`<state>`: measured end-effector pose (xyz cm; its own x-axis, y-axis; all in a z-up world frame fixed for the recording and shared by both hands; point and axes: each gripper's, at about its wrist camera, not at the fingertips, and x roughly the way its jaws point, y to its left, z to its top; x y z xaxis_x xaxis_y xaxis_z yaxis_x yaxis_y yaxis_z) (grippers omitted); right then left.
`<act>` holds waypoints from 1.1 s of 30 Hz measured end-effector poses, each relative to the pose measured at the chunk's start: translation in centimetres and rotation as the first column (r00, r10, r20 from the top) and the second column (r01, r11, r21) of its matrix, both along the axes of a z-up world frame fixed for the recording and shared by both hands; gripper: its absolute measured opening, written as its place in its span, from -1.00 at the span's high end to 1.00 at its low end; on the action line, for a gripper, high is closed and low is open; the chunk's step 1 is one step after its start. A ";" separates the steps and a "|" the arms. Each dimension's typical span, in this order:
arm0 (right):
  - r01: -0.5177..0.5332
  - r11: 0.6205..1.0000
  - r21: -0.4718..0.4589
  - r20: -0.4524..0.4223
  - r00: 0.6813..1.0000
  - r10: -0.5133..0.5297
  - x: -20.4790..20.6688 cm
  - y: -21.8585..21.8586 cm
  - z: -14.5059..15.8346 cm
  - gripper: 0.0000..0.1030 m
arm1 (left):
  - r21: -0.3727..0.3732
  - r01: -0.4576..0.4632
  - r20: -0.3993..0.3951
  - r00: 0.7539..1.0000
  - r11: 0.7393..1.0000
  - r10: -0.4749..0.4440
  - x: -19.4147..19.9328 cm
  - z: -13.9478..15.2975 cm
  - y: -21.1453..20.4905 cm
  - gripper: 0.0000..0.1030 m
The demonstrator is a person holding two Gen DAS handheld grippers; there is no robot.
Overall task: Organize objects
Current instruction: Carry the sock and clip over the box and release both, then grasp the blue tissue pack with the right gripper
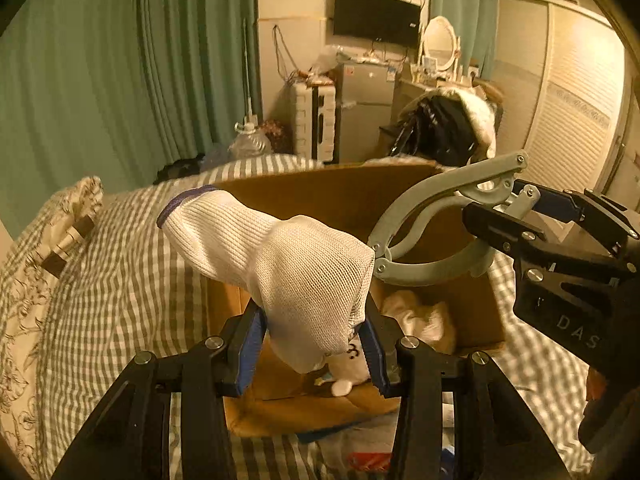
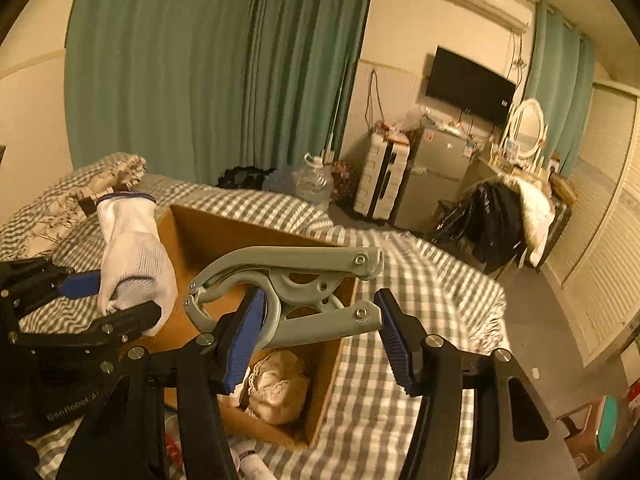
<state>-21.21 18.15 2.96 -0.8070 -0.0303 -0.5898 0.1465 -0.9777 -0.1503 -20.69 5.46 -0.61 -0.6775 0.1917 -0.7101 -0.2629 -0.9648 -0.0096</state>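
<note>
step: drop into box (image 1: 312,196) | left tongs (image 1: 316,344) pinch glove (image 1: 280,264) above box | right tongs (image 2: 320,332) spread, clamp (image 2: 288,292) against one pad (loose) | release over box middle

A white knit glove (image 1: 280,256) with a purple cuff stands cuff-up over an open cardboard box (image 1: 328,196) on the bed. A grey folding clamp-like hanger (image 2: 288,292) hangs above the box, over crumpled cream cloth (image 2: 276,388) inside.
</note>
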 end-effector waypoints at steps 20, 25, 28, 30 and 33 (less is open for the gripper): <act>0.034 0.998 -0.061 -0.037 0.999 -0.036 10.4 3.0 3.4 -0.60 | -0.018 -0.045 -0.129 0.991 0.999 0.042 11.2 4.5 -2.4 -0.92; 0.035 0.999 -0.018 -0.054 0.998 -0.036 15.2 2.5 5.1 -0.63 | -0.031 -0.090 -0.171 0.982 0.995 0.084 15.1 5.6 -3.9 -1.00; 0.035 0.999 0.004 -0.078 0.996 -0.034 17.8 2.0 5.9 -0.75 | -0.020 -0.105 -0.177 0.979 0.994 0.100 16.8 5.4 -4.7 -1.00; 0.037 0.999 0.021 -0.098 0.995 -0.035 19.3 1.4 6.1 -0.82 | -0.014 -0.131 -0.173 0.977 0.991 0.126 17.9 4.6 -5.3 -1.00; 0.031 0.999 0.037 -0.095 0.995 -0.027 20.7 0.5 5.2 -0.85 | -0.021 -0.169 -0.161 0.973 0.985 0.164 19.0 2.8 -5.8 -1.00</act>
<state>-0.51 18.68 8.19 -0.8591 0.0149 -0.5115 0.1017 -0.9747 -0.1992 -1.71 -0.35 2.19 -0.8018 0.0440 -0.5960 -0.0943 -0.9941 0.0535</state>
